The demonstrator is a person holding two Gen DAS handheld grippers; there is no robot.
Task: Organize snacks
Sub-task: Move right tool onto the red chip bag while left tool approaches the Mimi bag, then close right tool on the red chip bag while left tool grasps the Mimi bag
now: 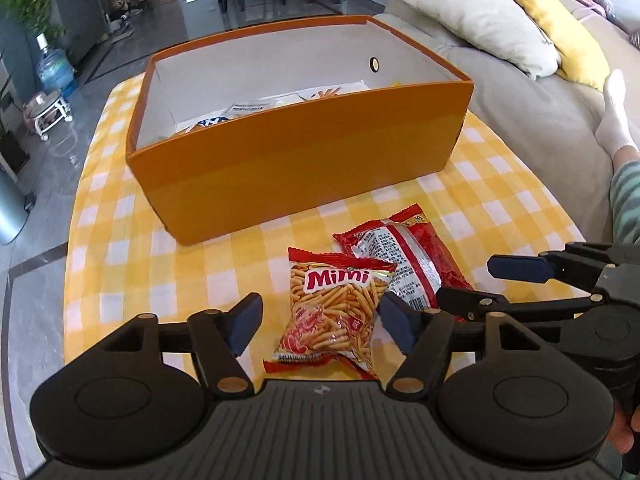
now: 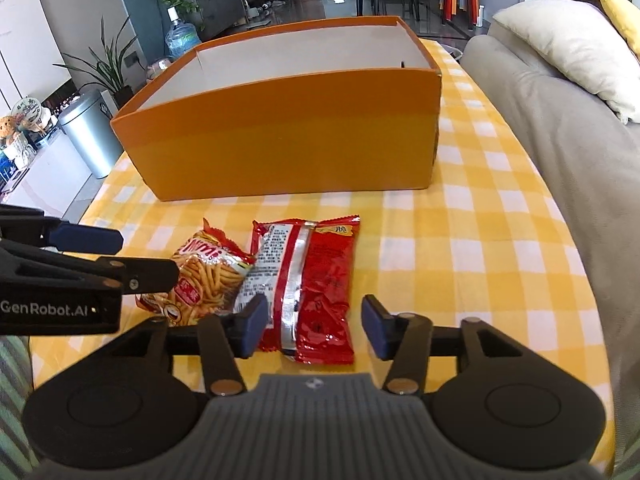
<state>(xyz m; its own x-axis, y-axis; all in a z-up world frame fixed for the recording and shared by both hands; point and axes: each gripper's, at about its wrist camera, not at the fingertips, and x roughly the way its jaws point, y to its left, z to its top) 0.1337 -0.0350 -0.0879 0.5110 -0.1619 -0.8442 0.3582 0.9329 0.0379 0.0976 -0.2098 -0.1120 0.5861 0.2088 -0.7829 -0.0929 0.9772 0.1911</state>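
Note:
A Mimi snack bag (image 1: 334,308) lies flat on the yellow checked tablecloth (image 1: 120,248), with a red snack bag (image 1: 404,256) beside it, back side up. My left gripper (image 1: 320,324) is open with its jaws on either side of the Mimi bag's near end. My right gripper (image 2: 314,326) is open around the near end of the red bag (image 2: 316,280); the Mimi bag (image 2: 204,276) lies to its left. An orange box (image 1: 296,168) stands behind the bags with several snack packs inside (image 1: 256,110). In the right wrist view the box (image 2: 288,140) hides its contents.
A beige sofa (image 1: 520,92) with a white cushion (image 1: 480,20) and a yellow cushion (image 1: 556,24) runs along the table's right side. A person's socked foot (image 1: 612,116) rests on it. A metal bin (image 2: 88,132), plants and a water jug (image 2: 182,36) stand left of the table.

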